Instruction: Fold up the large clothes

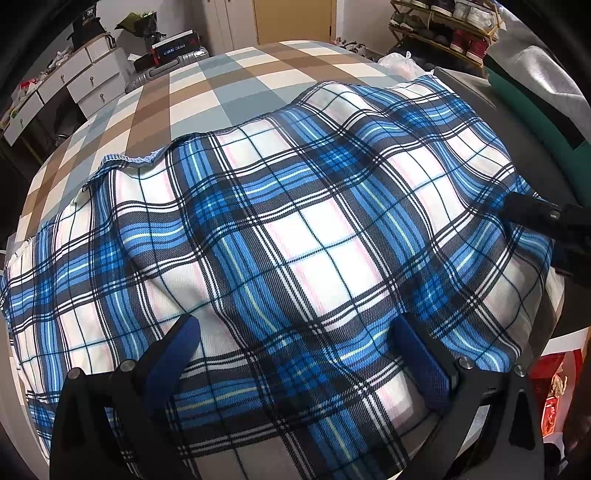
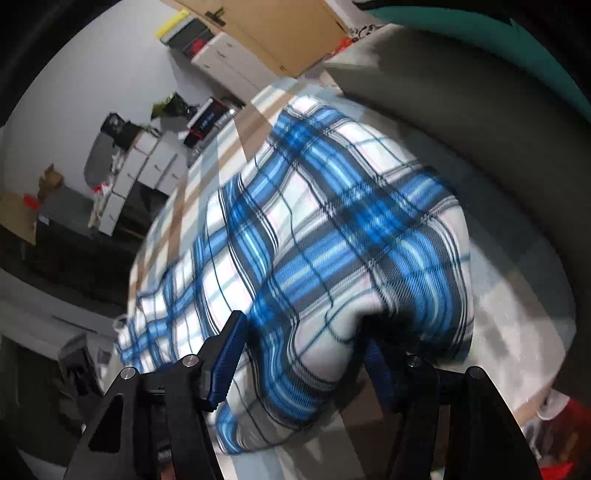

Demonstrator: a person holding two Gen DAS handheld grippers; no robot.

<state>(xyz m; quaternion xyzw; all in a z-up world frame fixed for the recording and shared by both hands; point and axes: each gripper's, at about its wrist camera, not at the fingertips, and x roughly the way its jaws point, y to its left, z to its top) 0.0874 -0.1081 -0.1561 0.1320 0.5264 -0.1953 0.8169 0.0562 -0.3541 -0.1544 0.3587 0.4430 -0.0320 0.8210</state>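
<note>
Lying spread over the bed, the large blue, white and black plaid woven garment [image 1: 295, 229] covers most of the near half of the brown, grey and cream checked bedspread [image 1: 221, 85], its far hem rippled and its surface running in soft waves. It looks light, limp and a little slack, so it should drape and sag rather than hold a crease, and a single layer may slip from a shallow pinch; the safest holds appear to be the hems and corners, gathered deep between the pads. The left gripper [image 1: 295, 354] hovers over the near part of the cloth with its blue-padded fingers [image 1: 177, 350] spread wide and nothing pinched between them. The right gripper [image 2: 303, 354] sits at the garment's right edge, where a raised fold of the cloth bulges between its fingers; they stand partly apart, and the view is too blurred to say the pads press the fabric. Past the bed stand a white chest of drawers [image 1: 74, 81], a wooden shoe rack [image 1: 443, 26], and a grey and green cushion [image 1: 535, 110] beside the right edge.
</note>
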